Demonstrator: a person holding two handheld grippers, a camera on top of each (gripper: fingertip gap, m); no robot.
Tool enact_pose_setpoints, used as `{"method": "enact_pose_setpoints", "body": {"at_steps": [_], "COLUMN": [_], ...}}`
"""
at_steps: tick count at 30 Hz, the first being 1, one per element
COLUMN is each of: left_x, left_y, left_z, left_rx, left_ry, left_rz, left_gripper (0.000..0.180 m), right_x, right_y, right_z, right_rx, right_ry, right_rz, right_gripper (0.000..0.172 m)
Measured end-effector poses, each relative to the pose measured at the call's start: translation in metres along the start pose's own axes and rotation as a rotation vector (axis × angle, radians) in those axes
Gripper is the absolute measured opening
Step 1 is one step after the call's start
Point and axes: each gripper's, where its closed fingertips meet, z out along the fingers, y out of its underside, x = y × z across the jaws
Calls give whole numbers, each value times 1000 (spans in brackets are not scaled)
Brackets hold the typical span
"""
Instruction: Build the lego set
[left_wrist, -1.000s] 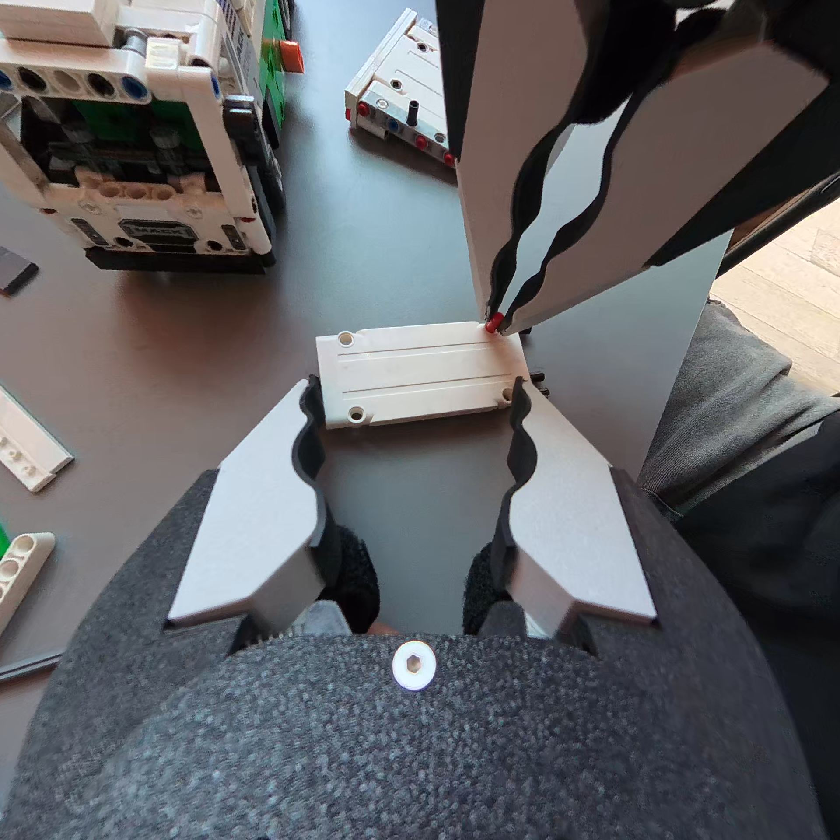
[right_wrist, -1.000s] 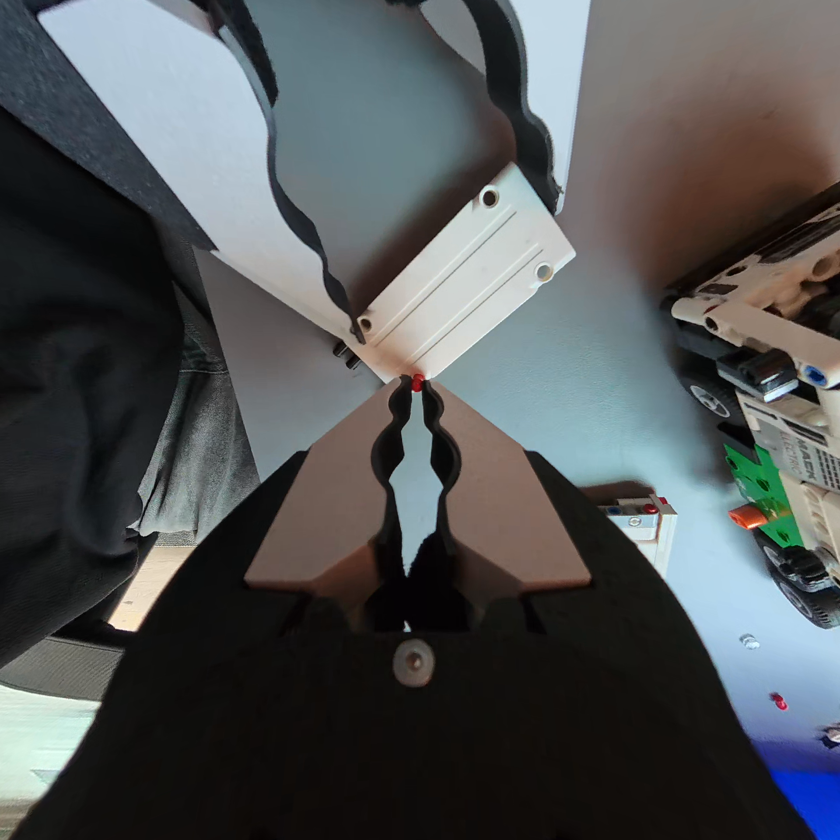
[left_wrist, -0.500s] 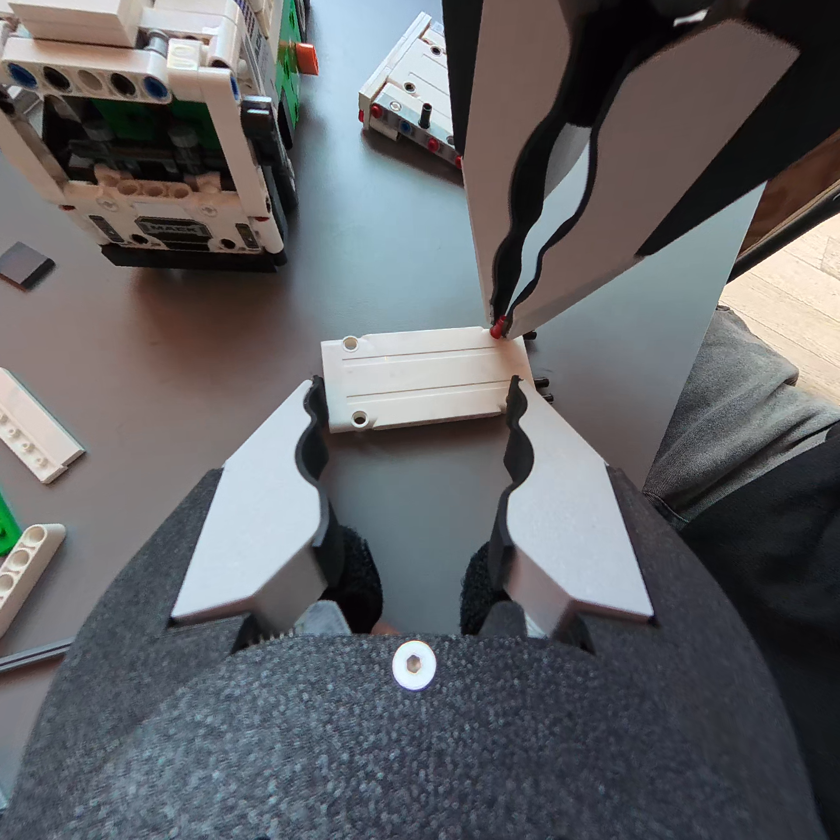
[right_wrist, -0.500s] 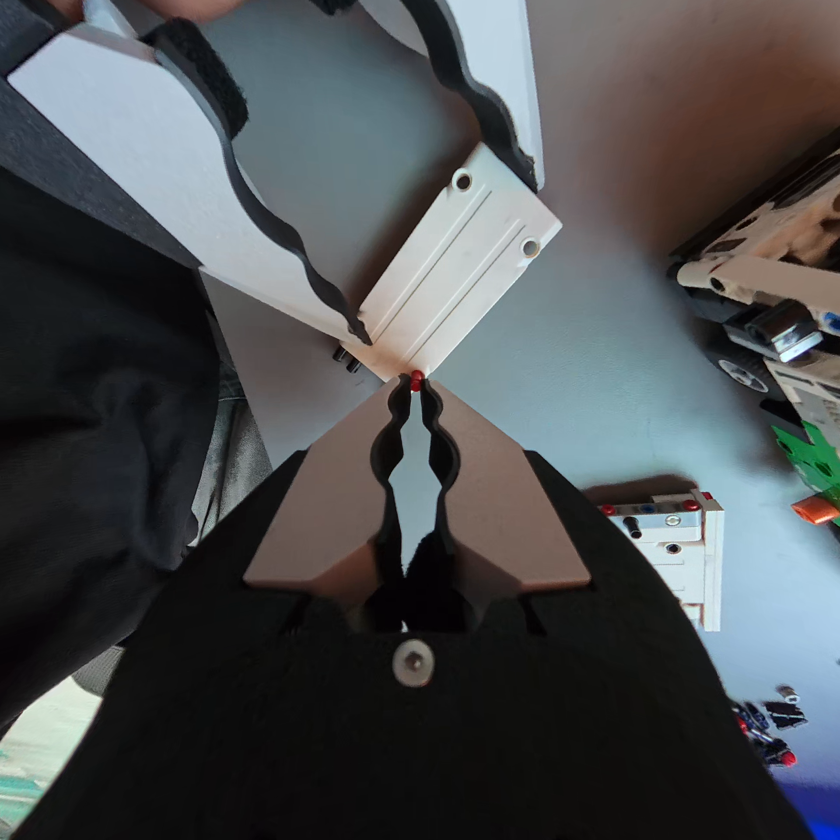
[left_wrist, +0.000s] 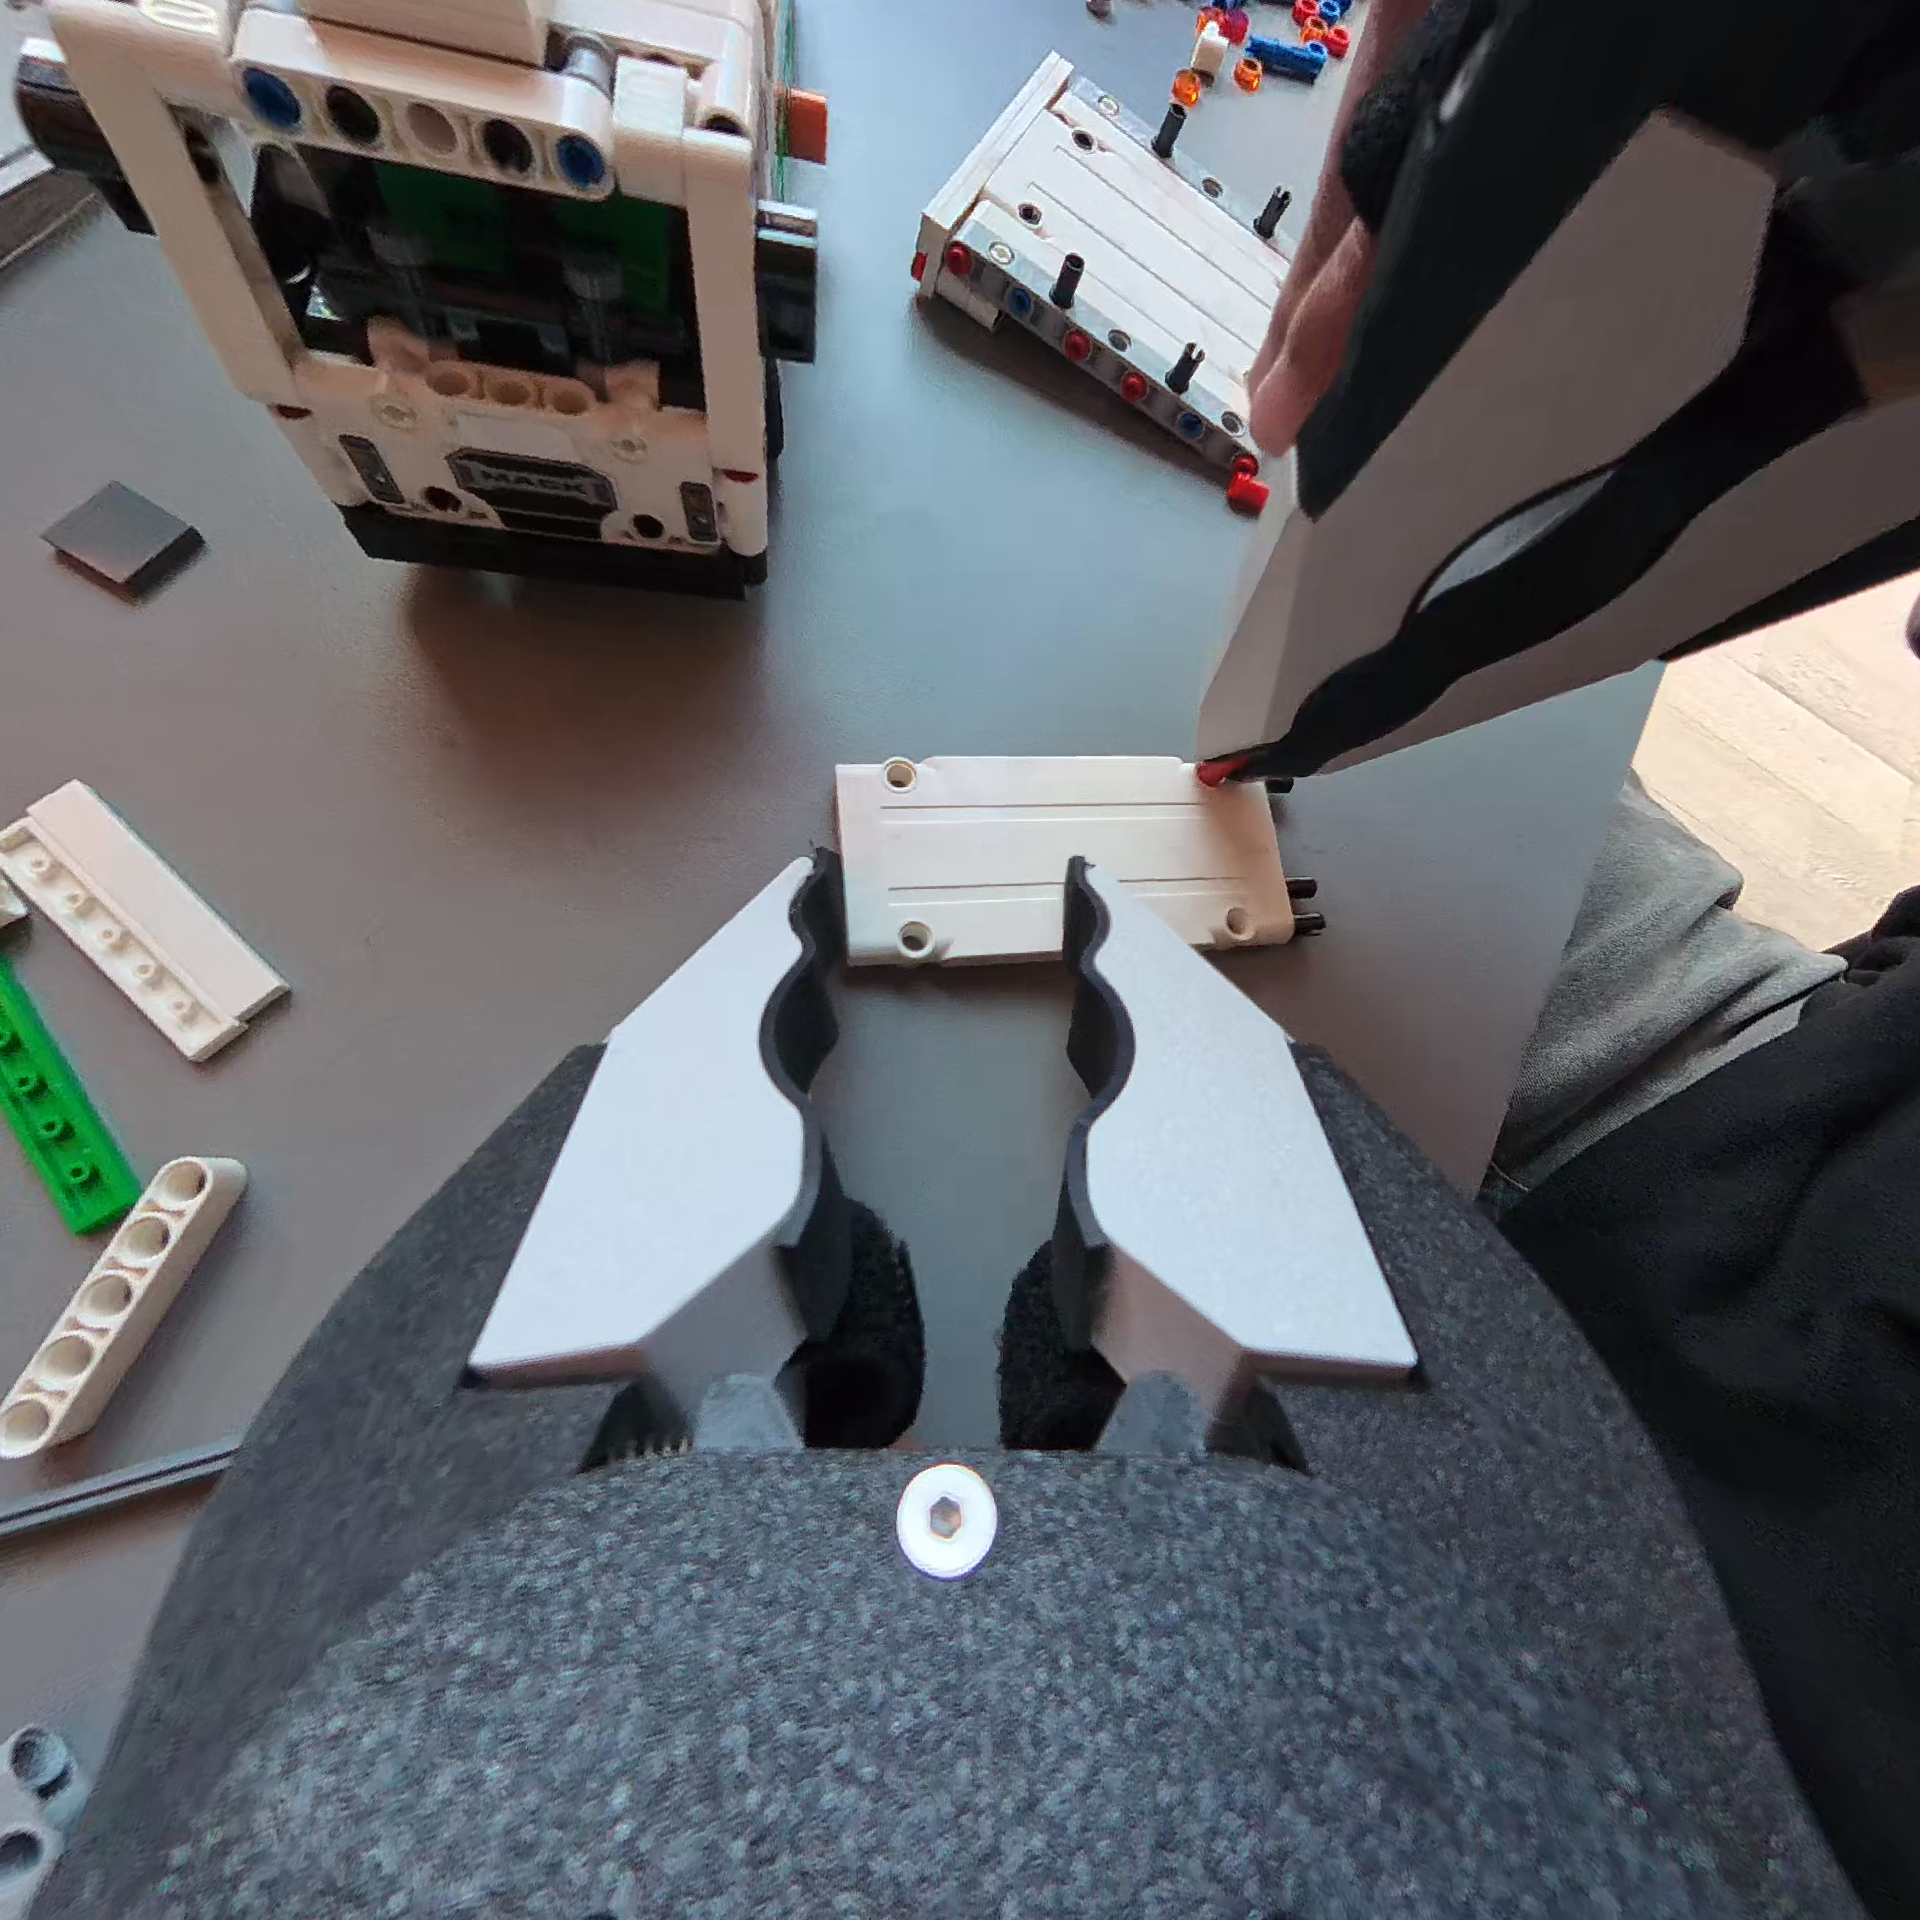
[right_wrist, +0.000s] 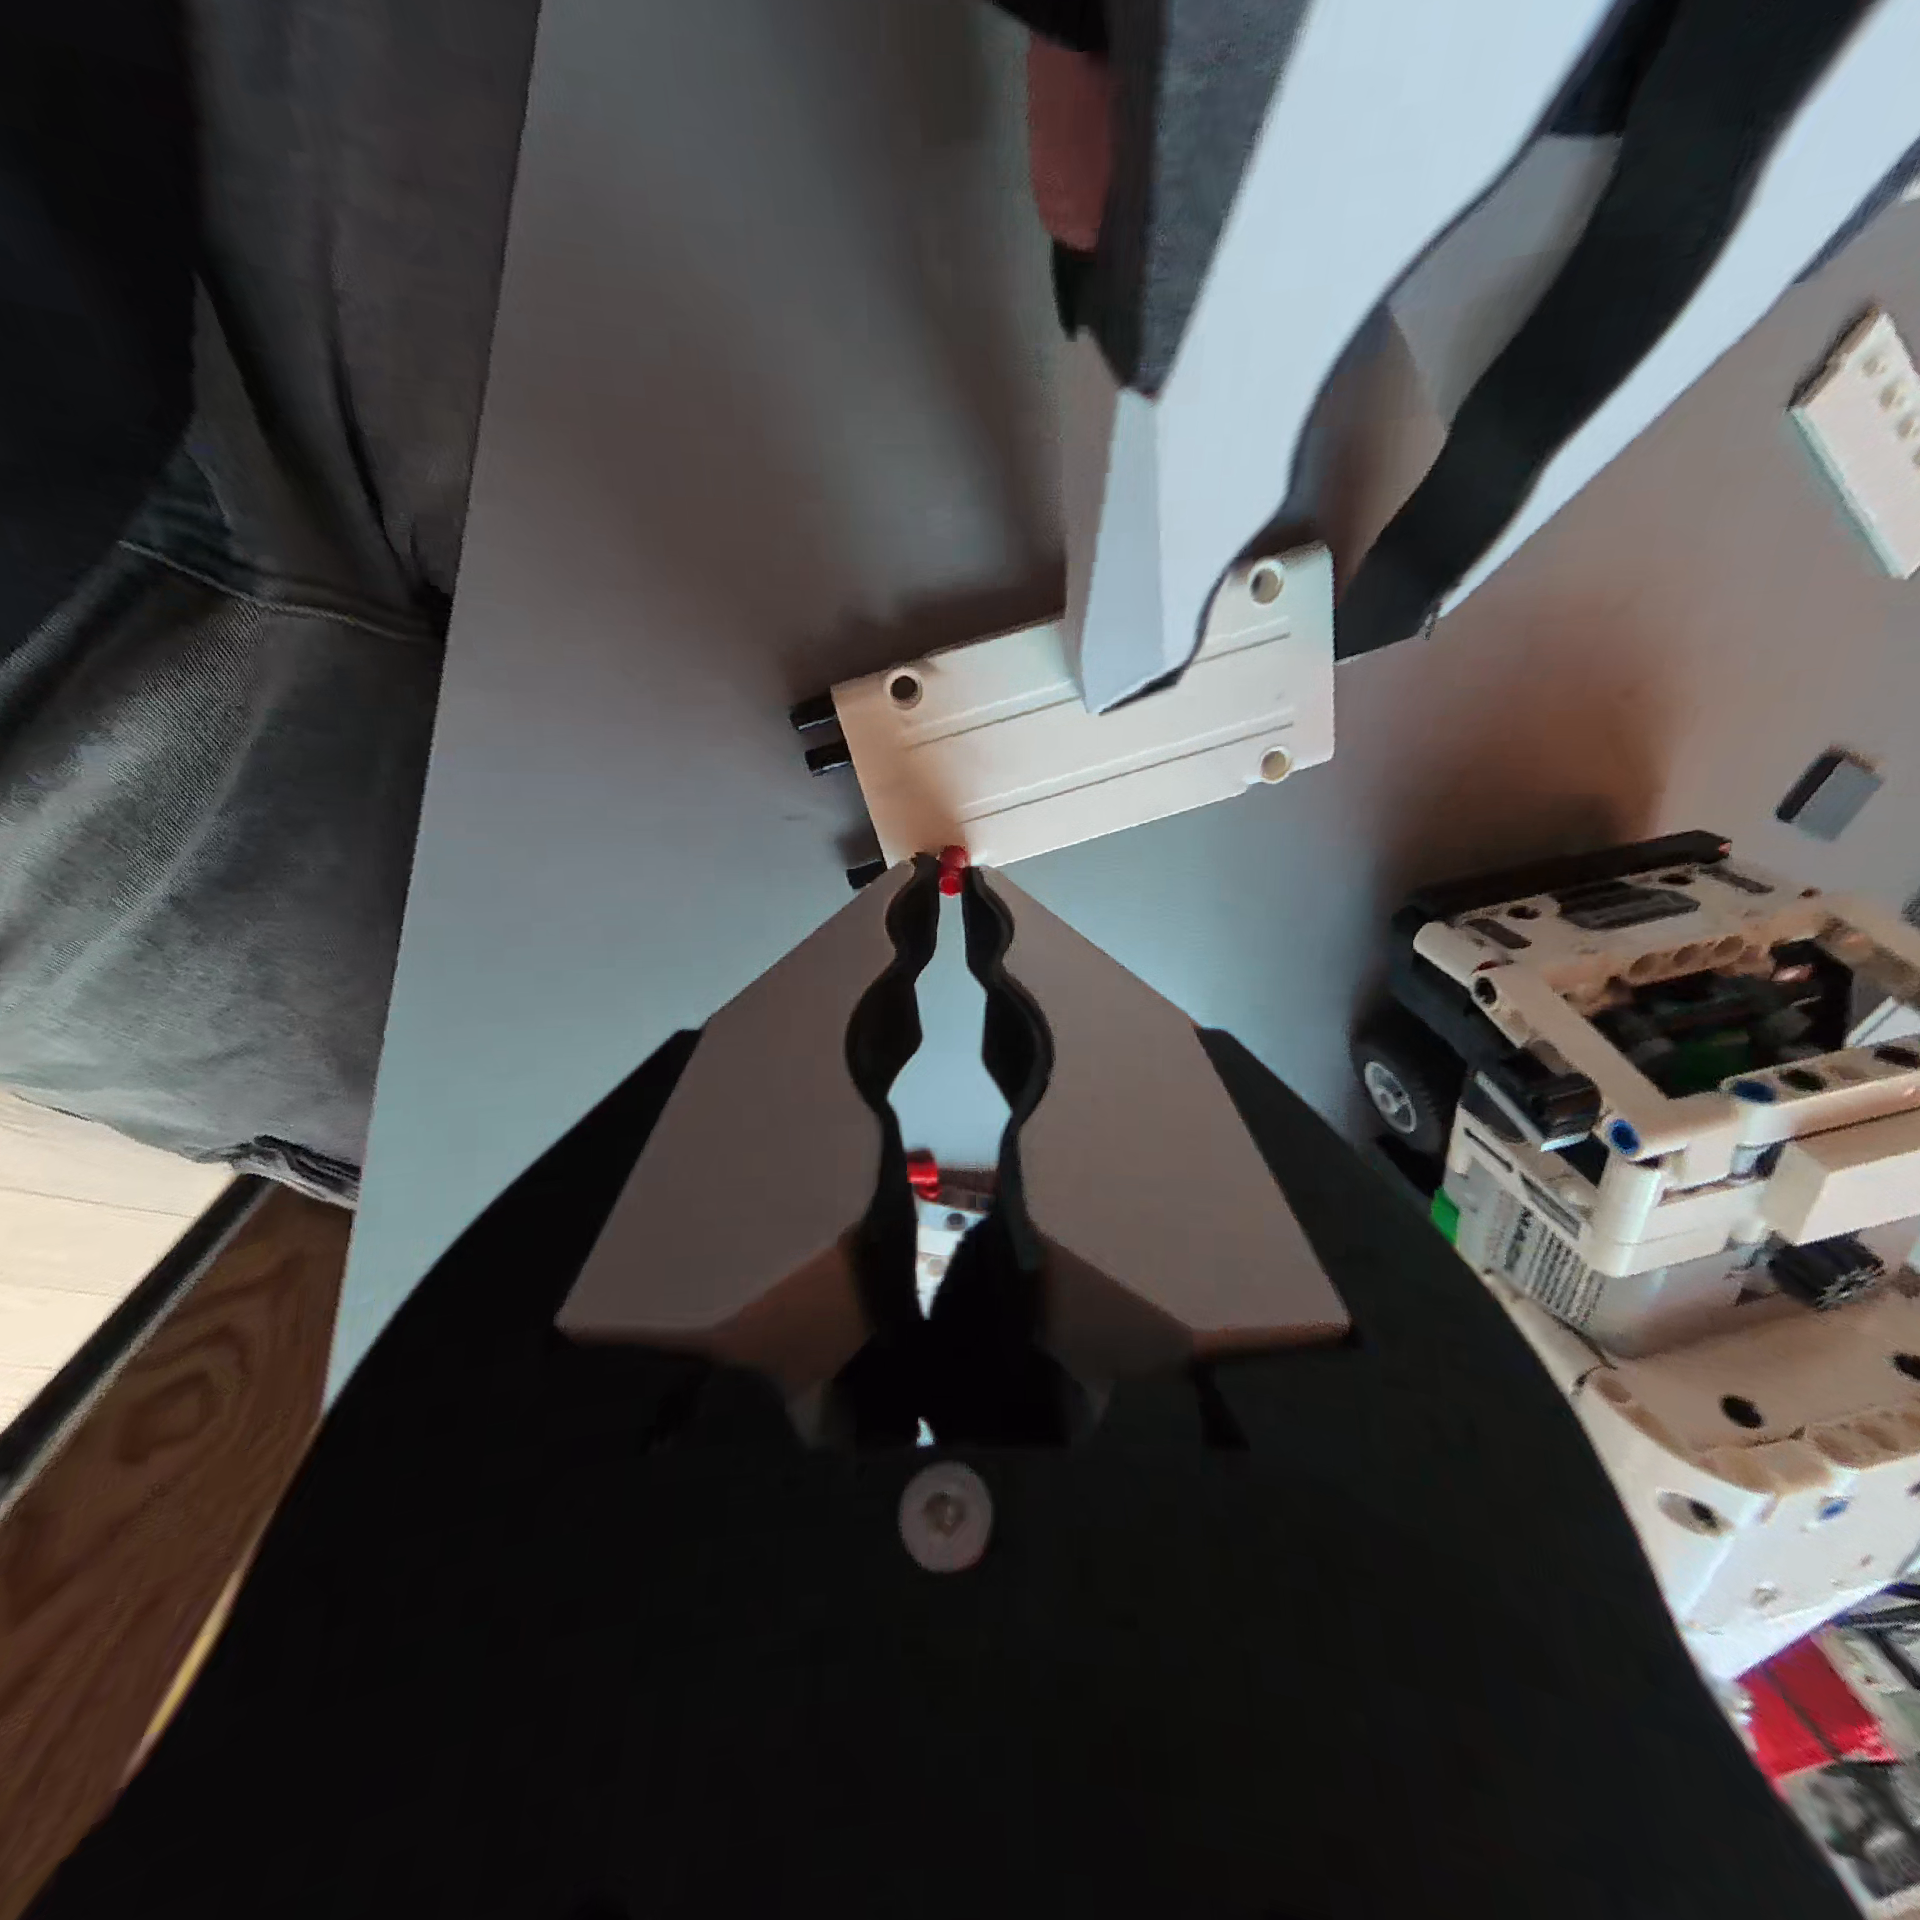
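— White panel (left_wrist: 987, 831), where?
— Flat on the dark table (left_wrist: 623, 727), close to the edge by the person's lap. Black pins (left_wrist: 1301, 904) stick out of the short end facing that edge.
— Left tongs (left_wrist: 945, 873)?
— Half spread, gripping nothing. One fingertip just beside the panel's short end away from the edge, the other over its top face; touching or not, cannot tell.
— Right tongs (right_wrist: 945, 883)?
— Pressed together, pinching a small red pin (left_wrist: 1211, 772). Pin held right at a panel corner, the one on the edge-side end, along the long side away from the left tongs.
— Around them?
— Farther in from that edge, a white toy truck (left_wrist: 499, 312) with green parts inside, and a white block assembly (left_wrist: 1112, 270) studded with red, blue and black pins. Well apart on the other side, a white strip (left_wrist: 135, 914), a green strip (left_wrist: 47, 1101), a holed white beam (left_wrist: 114, 1299) and a dark flat tile (left_wrist: 120, 535).
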Motion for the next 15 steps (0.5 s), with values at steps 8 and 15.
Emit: {"method": "enact_pose_setpoints", "body": {"at_steps": [8, 15], "left_x": [-1, -1], "left_y": [0, 0], "left_z": [0, 0], "left_rx": [0, -1], "left_ry": [7, 12], "left_rz": [3, 3], "left_gripper": [39, 39], "right_x": [1, 1], "right_y": [0, -1], "right_z": [0, 1], "right_rx": [-69, -94], "right_ry": [-23, -100], "right_rz": [-242, -331], "right_gripper": [3, 3]}}
